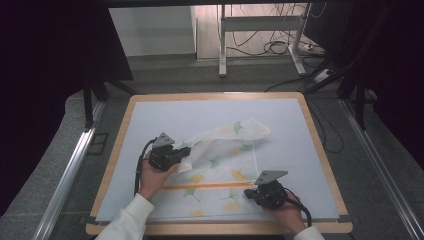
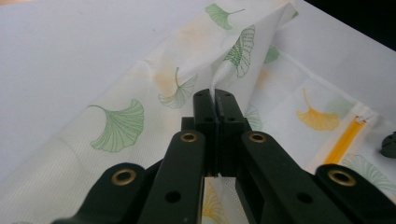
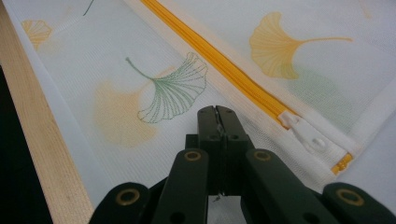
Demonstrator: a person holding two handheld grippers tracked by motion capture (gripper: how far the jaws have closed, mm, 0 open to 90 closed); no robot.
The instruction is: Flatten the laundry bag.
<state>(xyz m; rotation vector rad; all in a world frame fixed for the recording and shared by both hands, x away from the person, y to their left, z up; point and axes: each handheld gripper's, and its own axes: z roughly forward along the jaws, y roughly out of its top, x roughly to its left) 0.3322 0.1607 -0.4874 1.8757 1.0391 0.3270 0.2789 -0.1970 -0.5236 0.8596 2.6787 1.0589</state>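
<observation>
While our left gripper [image 2: 214, 105] has its jaws pinched tight on a raised fold of the ginkgo-print cloth cover [image 2: 140, 107], our right gripper [image 3: 217, 116] clamps a thin bit of the same cloth just beside the white zipper pull [image 3: 306, 133] at the end of the orange zipper [image 3: 224, 63]; the cover lies half folded back on the white mat [image 1: 300, 145] over our wooden table [image 1: 320, 150]
</observation>
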